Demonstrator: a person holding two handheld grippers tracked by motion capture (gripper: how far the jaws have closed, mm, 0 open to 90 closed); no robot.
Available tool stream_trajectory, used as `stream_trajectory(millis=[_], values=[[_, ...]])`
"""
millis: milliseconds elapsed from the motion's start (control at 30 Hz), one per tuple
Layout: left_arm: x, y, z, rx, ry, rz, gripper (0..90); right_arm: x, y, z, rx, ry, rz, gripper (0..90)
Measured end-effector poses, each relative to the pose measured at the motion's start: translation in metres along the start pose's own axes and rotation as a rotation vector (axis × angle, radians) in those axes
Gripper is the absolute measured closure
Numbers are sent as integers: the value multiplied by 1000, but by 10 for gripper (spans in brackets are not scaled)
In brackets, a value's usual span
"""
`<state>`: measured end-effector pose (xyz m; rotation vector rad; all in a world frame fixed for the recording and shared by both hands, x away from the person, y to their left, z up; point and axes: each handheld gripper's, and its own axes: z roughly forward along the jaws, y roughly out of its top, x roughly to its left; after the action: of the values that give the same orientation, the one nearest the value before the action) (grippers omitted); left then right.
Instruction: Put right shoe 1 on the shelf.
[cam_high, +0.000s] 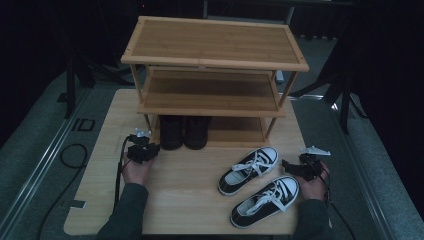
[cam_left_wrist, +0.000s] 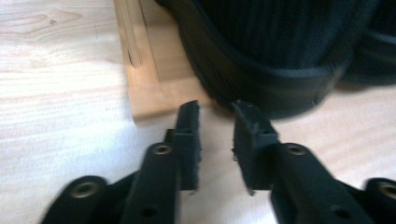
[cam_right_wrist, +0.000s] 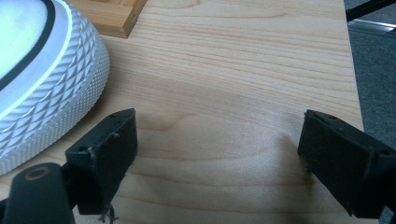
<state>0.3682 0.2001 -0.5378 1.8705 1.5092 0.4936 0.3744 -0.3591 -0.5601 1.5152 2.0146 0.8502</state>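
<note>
Left tool (cam_high: 150, 150): held low over the surface (cam_high: 180, 190), jaws narrow with a small gap, nothing between them; seen from its own camera (cam_left_wrist: 215, 126), tips nearly at the shelf's front corner.
Black boots (cam_high: 184, 131): just ahead of the left tool, standing side by side on the bottom board of the shelf; nearest boot's toe (cam_left_wrist: 280, 60) close beyond the jaw tips.
Wooden shelf (cam_high: 215, 42): three tiers, ahead of both tools; base frame corner (cam_left_wrist: 149, 93) just ahead and left of the left tool's jaws.
Right tool (cam_high: 290, 167): held at the surface's right edge, jaws wide apart, empty; bare wood (cam_right_wrist: 224, 84) between the jaws (cam_right_wrist: 217, 140).
Sneakers (cam_high: 257, 185): black and white pair lying on the surface, just left of the right tool; white textured toe (cam_right_wrist: 51, 84) beside its left jaw.
</note>
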Motion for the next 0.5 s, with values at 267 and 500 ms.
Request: stream_trajectory(millis=[267, 500], values=[[-4, -15, -11, -15, -57, 48, 552, 0, 0, 0, 1, 0, -2, 118], [0, -21, -11, -27, -3, 73, 500, 0, 0, 0, 0, 0, 0, 118]])
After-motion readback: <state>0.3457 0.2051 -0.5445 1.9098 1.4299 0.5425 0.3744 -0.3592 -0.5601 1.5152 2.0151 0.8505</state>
